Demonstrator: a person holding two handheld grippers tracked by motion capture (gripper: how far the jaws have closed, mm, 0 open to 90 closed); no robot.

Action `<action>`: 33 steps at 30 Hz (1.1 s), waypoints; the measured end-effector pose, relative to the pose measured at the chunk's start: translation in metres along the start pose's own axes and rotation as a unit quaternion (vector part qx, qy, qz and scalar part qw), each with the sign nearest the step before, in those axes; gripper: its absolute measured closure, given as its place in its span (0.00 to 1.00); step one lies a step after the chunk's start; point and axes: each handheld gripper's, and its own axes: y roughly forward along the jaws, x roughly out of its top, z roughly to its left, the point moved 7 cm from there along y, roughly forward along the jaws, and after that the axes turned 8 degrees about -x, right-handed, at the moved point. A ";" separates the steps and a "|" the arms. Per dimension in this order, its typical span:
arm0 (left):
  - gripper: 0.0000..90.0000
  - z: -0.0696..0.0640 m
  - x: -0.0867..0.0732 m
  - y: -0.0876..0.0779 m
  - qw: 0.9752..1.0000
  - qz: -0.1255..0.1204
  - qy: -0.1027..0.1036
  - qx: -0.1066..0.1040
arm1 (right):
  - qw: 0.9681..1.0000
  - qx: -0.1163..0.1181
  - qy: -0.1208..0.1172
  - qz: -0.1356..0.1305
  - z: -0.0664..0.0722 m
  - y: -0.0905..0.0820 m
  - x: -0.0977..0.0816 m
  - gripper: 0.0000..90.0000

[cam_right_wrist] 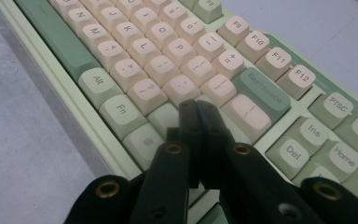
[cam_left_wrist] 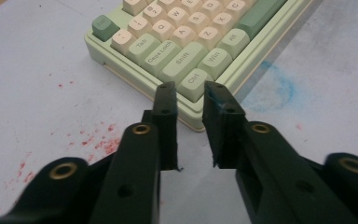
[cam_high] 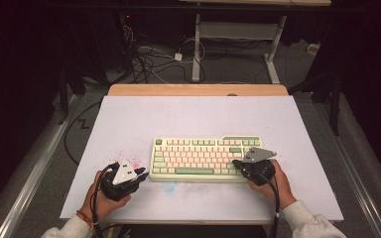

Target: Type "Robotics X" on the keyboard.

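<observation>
The left gripper (cam_left_wrist: 189,93) hovers just off the keyboard's (cam_high: 206,157) near left corner, jaws drawn close with a narrow gap and nothing between them, tips aimed at the Ctrl key (cam_left_wrist: 195,83). The right gripper (cam_right_wrist: 197,109) is fully closed, empty, poised over the keys at the right end, so it is nearer. The keyboard lies crosswise on the white mat (cam_high: 188,116), a slab of glossy cream and sage plastic with rounded, sculpted keys.
</observation>
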 end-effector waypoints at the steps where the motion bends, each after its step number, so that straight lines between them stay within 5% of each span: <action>1: 0.91 0.000 0.000 0.000 1.000 0.004 0.004 0.001 | 1.000 -0.001 -0.001 0.000 0.000 0.000 0.000 1.00; 19: 0.97 0.003 0.006 -0.002 1.000 0.020 -0.006 -0.022 | 1.000 -0.008 -0.005 -0.002 0.001 0.000 0.000 1.00; 33: 0.97 0.008 0.019 0.007 0.999 0.042 0.001 -0.021 | 1.000 -0.008 -0.005 -0.002 0.001 0.000 0.000 1.00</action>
